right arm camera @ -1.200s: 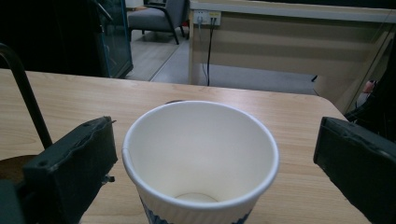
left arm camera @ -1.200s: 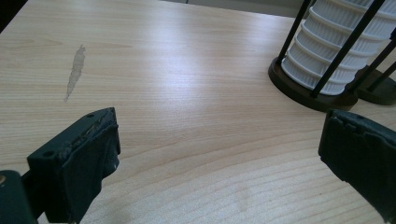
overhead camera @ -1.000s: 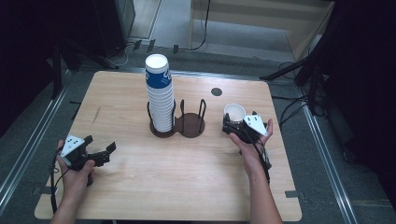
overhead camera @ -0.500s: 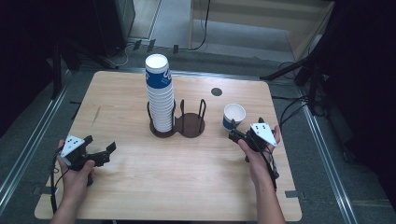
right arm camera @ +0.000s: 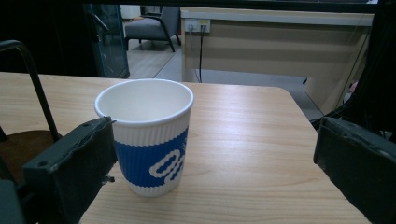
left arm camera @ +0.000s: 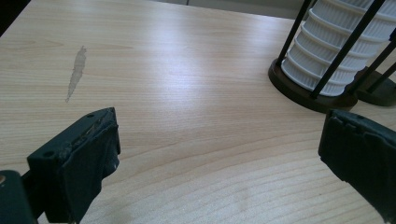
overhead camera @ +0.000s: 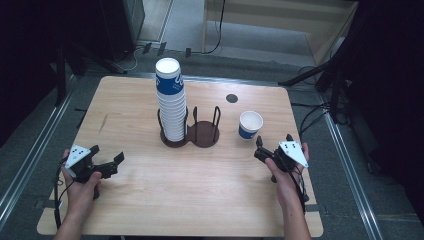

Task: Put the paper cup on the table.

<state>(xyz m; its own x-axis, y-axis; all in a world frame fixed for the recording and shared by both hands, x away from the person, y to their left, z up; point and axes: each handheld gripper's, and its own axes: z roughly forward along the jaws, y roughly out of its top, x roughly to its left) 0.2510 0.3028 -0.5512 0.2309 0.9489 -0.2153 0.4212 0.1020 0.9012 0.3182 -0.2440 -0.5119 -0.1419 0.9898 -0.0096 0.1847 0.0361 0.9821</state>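
Upright, empty paper cup [overhead camera: 250, 124] beside cup holder [overhead camera: 192, 131]

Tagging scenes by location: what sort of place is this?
Probably an office or lab space set up for recording: a light wooden table on a metal-railed floor, a grey armchair and a wall power socket behind, cables trailing across the floor.
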